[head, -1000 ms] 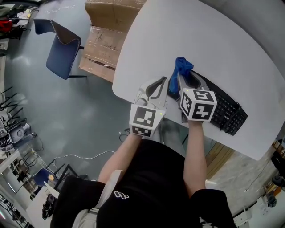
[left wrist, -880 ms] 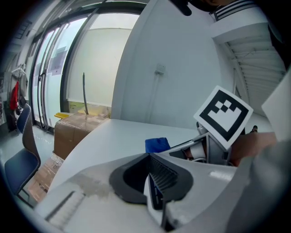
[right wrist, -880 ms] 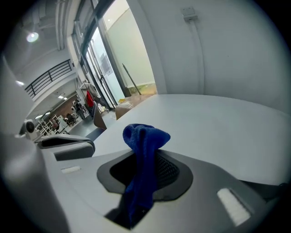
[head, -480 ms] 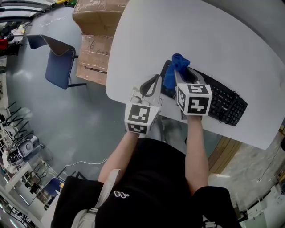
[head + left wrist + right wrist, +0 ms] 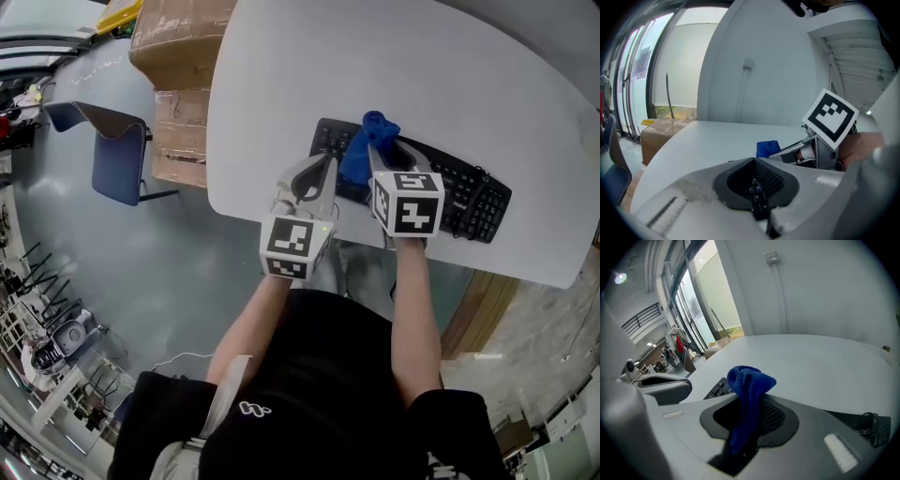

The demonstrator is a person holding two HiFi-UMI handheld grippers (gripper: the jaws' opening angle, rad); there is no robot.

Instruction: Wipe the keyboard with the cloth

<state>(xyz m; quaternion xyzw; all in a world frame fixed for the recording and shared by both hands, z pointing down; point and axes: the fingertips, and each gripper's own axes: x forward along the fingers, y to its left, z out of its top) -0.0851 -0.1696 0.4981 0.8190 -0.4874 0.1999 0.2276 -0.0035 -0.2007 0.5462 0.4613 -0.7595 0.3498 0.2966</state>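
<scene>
Right gripper (image 5: pixel 379 153) clamps blue cloth (image 5: pixel 360 157) over keyboard's (image 5: pixel 461 194) left end; left gripper (image 5: pixel 325 172) closed, empty, at table's (image 5: pixel 422 75) near edge.

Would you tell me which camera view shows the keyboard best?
The head view: the keyboard lies at full length on the table, partly under the cloth. The right gripper view shows only some keys beside its jaws; the left gripper view shows none clearly.

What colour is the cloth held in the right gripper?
Blue. The cloth, clamped in the right gripper, shows best in the right gripper view.
</scene>
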